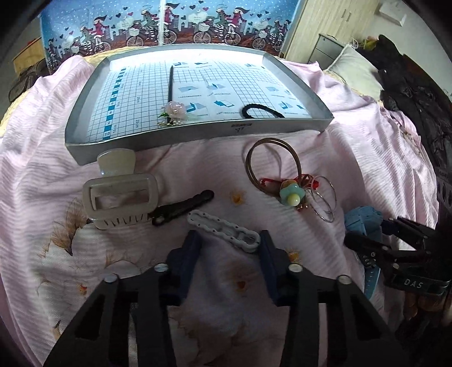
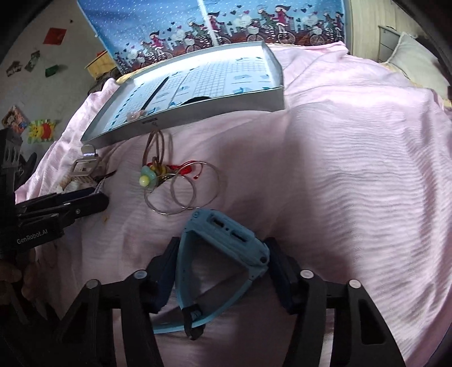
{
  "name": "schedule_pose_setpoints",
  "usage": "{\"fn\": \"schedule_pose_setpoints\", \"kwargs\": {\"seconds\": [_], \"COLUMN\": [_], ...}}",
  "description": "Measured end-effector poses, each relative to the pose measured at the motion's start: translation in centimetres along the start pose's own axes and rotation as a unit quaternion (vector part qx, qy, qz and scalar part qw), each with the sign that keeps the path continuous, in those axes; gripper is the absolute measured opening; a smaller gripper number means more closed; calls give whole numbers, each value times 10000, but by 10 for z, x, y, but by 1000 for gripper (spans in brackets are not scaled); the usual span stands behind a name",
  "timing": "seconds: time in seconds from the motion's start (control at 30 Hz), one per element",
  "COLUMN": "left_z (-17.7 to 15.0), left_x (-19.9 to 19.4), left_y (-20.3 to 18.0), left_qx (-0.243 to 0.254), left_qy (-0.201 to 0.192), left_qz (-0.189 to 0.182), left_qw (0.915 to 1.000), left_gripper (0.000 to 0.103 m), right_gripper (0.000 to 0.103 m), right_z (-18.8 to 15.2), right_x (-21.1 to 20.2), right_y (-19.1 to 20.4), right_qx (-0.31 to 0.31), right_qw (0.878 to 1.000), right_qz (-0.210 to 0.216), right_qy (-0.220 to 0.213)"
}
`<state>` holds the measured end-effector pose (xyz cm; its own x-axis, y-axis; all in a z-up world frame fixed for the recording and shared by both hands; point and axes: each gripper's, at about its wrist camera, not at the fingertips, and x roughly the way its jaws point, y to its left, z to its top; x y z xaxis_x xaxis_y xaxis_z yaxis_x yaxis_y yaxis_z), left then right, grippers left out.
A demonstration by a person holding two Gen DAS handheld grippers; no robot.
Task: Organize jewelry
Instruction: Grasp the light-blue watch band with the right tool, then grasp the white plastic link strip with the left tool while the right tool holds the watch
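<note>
Blue watch (image 2: 226, 240) sits low centre of the right wrist view, between the right gripper (image 2: 223, 271) jaws, spread, not yet pinching. Left gripper (image 1: 228, 248) spread round white clip (image 1: 223, 230). Risk: strap snags bedsheet (image 2: 339, 169), or watch slips before tray (image 2: 226, 98), upper left.

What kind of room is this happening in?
Most likely a bedroom: the work surface is a bed with a pink sheet, a pillow lies at its head, and a wooden wardrobe stands behind.
</note>
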<state>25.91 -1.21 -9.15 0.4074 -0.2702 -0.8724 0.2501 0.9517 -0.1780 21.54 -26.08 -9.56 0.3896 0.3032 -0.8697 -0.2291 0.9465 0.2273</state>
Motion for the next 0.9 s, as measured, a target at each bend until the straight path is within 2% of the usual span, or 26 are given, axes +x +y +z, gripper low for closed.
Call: {"fn": "schedule_pose_setpoints", "kwargs": {"seconds": [0.2, 0.47, 0.57, 0.63, 0.77, 0.9], "left_z": [-2, -2, -2, 0, 3, 5], "left_x": [-4, -8, -13, -15, -15, -17], "left_y": [5, 10, 13, 15, 23, 35], "left_qx": [-171, -424, -695, -810, -1132, -1537], "left_qy": [-43, -44, -4, -43, -54, -133], "left_qz": [15, -117, -247, -330, -465, -810], "left_qw": [9998, 9990, 9973, 9962, 9925, 9847], "left_gripper": [27, 26, 32, 40, 43, 45], "right_gripper": [55, 51, 51, 51, 51, 52], "right_z": [-2, 8, 15, 19, 21, 21], "right_x": [-1, 8, 15, 18, 19, 19], "right_y": [0, 10, 16, 18, 16, 16], "right_qx": [33, -324, -534, -606, -543, -488], "right_qw": [10000, 9992, 9981, 9975, 9978, 9981], "right_qz": [16, 25, 58, 68, 117, 112], "right_qy": [-37, -228, -313, -358, -376, -362]}}
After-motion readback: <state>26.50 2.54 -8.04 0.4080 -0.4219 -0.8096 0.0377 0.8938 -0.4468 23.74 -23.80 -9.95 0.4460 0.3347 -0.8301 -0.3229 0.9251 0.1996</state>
